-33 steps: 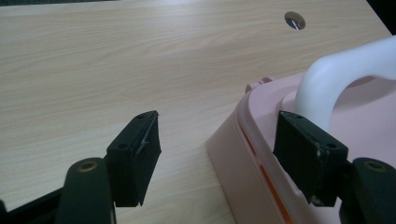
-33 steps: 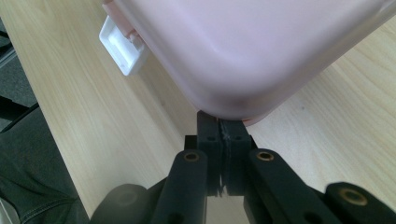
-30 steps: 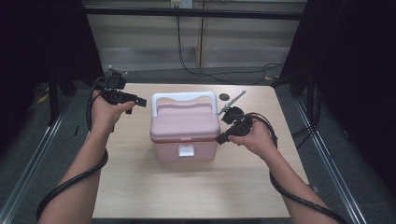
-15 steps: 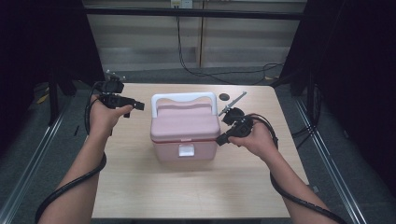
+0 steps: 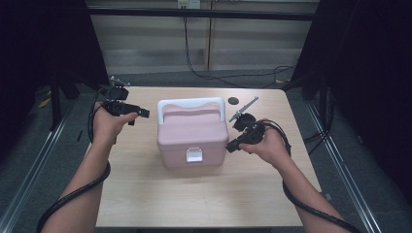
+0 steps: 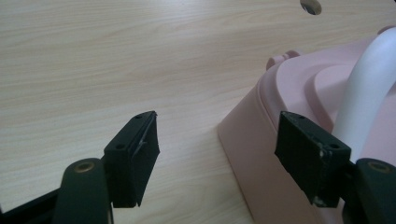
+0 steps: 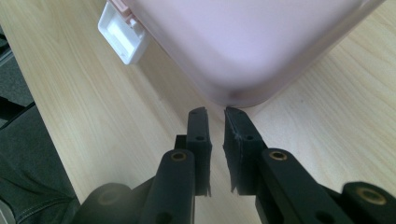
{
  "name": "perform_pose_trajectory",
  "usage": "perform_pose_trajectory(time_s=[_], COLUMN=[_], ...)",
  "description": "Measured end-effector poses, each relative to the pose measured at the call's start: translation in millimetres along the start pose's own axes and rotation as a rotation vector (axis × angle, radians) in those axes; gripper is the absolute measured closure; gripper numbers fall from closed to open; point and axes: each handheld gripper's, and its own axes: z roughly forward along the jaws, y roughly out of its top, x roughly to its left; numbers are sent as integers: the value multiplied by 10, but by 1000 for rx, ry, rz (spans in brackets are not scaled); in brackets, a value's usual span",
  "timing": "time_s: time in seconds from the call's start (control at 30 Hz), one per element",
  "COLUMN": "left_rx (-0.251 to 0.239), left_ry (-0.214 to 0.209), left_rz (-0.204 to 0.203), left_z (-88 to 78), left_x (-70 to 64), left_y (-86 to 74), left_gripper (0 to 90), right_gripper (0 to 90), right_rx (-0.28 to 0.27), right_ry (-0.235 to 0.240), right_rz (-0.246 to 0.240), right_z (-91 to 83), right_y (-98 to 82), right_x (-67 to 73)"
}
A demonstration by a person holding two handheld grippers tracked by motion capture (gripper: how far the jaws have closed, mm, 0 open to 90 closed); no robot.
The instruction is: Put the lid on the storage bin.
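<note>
The right gripper (image 5: 232,146) sits just beside the pink box's (image 5: 193,137) right front corner, its jaws narrow and just opening a little, with nothing between them. The left gripper (image 5: 142,114) hovers near the bench's (image 5: 145,204) far left corner, jaws wide and empty, aimed at the box's left side. The box stands mid-bench, white handle (image 5: 192,102) folded back, white latch (image 5: 194,155) facing the near edge.
</note>
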Motion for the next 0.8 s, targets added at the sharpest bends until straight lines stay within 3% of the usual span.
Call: perform_pose_trajectory(time_s=[0.2, 0.6, 0.8], left_rx=[-3, -10, -18], left_ry=[3, 2, 0], left_rz=[-6, 8, 8], left_z=[-1, -29, -45], left_x=[38, 76, 120], left_y=[-34, -116, -185], left_gripper=[290, 254, 236], right_gripper=[744, 471, 380], right_rx=[-5, -20, -28], right_ry=[-5, -33, -51], right_rz=[2, 6, -5], right_z=[-4, 38, 35], right_y=[-3, -39, -111], right_x=[-6, -10, -24])
